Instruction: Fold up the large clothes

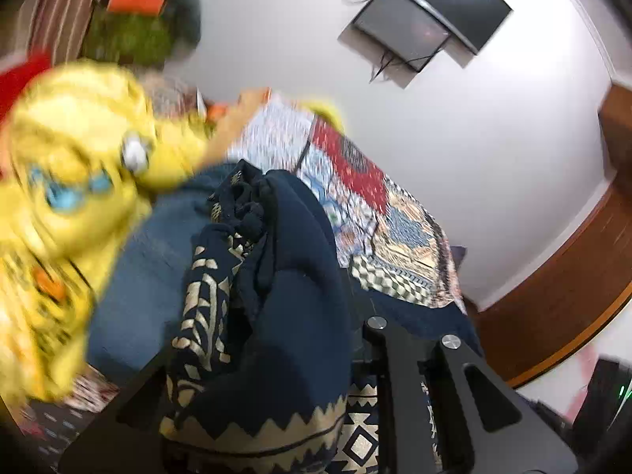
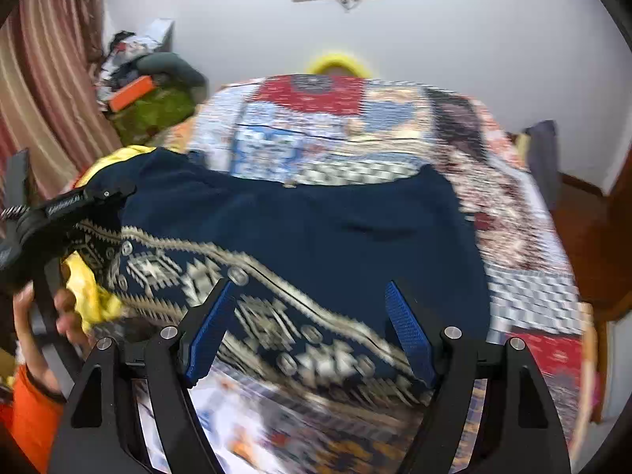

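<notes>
A large navy garment (image 2: 316,221) with a beige patterned border lies spread on a patchwork bedspread (image 2: 355,118). My right gripper (image 2: 312,296) is open, its blue pads (image 2: 407,328) hovering over the patterned hem. My left gripper (image 1: 276,316) is shut on a bunched fold of the navy garment (image 1: 284,276), which hides its fingertips. In the right wrist view the left gripper (image 2: 67,205) holds the garment's left edge, lifted.
A yellow garment (image 1: 71,158) lies blurred at the left over blue denim (image 1: 158,276). A pile with an orange box and green cloth (image 2: 150,98) sits by the striped curtain. Wooden furniture (image 1: 553,276) stands right of the bed.
</notes>
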A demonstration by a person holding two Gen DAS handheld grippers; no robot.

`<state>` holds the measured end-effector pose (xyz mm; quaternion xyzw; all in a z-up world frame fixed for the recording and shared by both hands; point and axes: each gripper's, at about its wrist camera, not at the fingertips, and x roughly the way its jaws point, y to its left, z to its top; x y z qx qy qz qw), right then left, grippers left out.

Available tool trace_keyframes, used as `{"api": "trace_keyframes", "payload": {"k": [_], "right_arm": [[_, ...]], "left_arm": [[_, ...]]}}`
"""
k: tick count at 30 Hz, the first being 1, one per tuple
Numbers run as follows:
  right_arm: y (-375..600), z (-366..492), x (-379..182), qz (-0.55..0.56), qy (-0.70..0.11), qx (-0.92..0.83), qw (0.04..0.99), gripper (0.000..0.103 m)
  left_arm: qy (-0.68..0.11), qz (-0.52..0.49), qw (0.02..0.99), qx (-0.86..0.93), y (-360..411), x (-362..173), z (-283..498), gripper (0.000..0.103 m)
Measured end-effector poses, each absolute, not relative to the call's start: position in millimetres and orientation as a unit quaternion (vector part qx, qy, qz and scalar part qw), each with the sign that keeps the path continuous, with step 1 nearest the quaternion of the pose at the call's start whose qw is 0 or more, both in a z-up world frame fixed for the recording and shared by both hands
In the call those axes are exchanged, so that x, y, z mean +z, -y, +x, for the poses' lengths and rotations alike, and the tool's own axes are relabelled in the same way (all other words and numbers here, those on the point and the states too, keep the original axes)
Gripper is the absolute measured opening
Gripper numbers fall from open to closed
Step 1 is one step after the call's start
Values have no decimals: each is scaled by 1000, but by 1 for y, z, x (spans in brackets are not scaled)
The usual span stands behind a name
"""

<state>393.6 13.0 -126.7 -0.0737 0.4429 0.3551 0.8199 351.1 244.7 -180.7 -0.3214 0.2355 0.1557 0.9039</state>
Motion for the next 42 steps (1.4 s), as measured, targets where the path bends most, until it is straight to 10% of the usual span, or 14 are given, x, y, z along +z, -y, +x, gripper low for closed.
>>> {"api": "trace_keyframes", "payload": {"k": [9,33,38,42], "right_arm": [[-59,383,-202,-89,-503,373,775,75],[168,397,-151,-35,-499,180,847,75],[176,391,-134,-29,-489,179,853,75],[174,385,-125,-25,-476,192,858,75]], "left_arm": [[-253,-293,913,129,-222,-167,368,17],[-430,-105,888,-123,-5,-217,456,17],[-459,-47,870,-176,2,-210,441,67],[-433,25,886,-162,0,-192,406,80]]}}
